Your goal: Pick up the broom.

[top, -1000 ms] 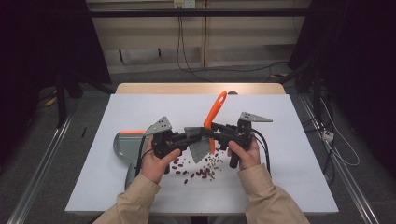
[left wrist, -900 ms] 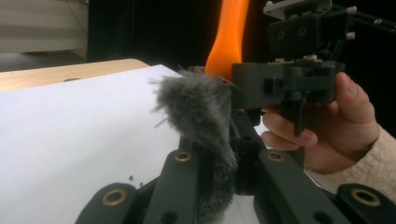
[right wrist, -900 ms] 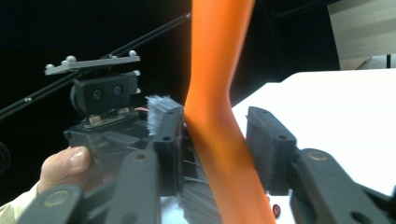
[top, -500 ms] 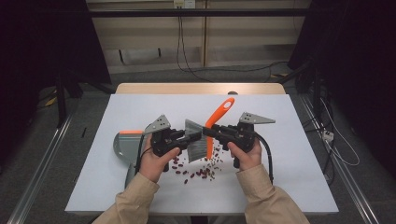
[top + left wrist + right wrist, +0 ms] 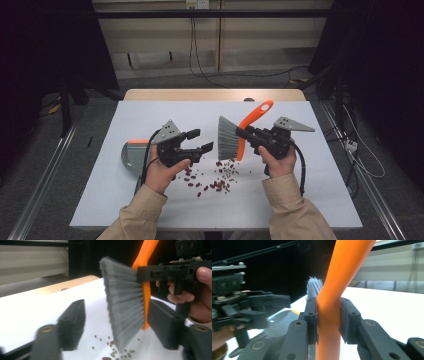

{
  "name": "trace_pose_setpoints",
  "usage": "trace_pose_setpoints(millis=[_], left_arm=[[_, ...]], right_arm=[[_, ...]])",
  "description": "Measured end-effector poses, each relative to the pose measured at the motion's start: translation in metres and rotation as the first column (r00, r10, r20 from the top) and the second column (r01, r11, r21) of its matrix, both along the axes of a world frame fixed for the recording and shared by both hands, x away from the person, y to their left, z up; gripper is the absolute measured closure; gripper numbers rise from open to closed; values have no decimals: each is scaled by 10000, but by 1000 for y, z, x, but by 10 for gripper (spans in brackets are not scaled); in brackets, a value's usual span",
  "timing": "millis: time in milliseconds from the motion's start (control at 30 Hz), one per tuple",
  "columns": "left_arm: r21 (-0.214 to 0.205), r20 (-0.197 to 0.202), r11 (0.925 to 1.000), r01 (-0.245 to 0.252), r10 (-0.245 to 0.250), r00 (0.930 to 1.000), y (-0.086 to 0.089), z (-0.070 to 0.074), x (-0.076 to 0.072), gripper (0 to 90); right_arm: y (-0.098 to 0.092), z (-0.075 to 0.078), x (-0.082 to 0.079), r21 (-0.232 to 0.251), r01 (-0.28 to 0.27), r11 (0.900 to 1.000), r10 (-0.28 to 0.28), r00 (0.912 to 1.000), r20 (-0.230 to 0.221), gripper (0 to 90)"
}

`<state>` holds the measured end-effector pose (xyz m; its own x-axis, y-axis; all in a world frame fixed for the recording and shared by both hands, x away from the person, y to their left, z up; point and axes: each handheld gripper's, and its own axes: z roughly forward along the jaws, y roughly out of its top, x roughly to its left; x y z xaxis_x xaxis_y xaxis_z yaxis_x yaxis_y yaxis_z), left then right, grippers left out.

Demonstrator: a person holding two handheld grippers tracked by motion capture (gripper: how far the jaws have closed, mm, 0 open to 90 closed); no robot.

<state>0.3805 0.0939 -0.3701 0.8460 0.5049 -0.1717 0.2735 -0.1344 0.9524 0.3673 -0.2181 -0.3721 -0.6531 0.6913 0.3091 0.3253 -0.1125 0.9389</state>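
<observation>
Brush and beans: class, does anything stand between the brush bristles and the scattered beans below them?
Nothing visible does. The right gripper clamps the orange brush handle, and its bristles hang just above the beans on bare white table.

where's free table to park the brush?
Bare white table along the far edge, beyond both grippers, and the near right corner beside the right sleeve. Crowded: the middle, where beans lie scattered under the brush between left gripper and right gripper; the dustpan takes the left side.

no readable text, labels or numbers anywhere
</observation>
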Motion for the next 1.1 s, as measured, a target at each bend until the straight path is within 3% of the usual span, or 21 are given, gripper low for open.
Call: trace_pose_setpoints(millis=[300, 433, 567, 733, 833, 900, 1000, 1100], left_arm=[[147, 232, 9998, -99, 96, 9997, 5, 3, 0, 179], [209, 257, 9994, -293, 287, 9993, 9, 4, 0, 152], [212, 313, 9992, -339, 332, 9990, 13, 5, 0, 149], [349, 308, 9986, -404, 393, 9988, 22, 5, 0, 149], [400, 256, 9981, -476, 466, 9986, 28, 5, 0, 148], [440, 299, 9976, -536, 523, 9982, 31, 5, -1, 147], [487, 296, 9970, -608, 594, 9978, 37, 5, 0, 145], [513, 239, 9964, -681, 669, 9975, 41, 3, 0, 141]], right_arm=[[-26, 4, -2, -744, 871, 9934, -876, 9961, -43, 707], [-34, 4, -4, -1515, 1243, 9806, -1275, 9918, -112, 707], [-41, 4, -5, -1968, 1466, 9694, -1535, 9880, -200, 707], [-50, 7, -8, -2805, 1821, 9424, -1953, 9805, -197, 707], [-56, 11, -10, -3615, 1968, 9114, -2168, 9761, -153, 708], [-58, 12, -9, -3975, 1839, 8990, -2157, 9758, -364, 707], [-57, 9, -5, -4571, 1717, 8727, -2186, 9744, -515, 707], [-52, -3, 3, -4645, 1536, 8721, -2136, 9737, -790, 704]])
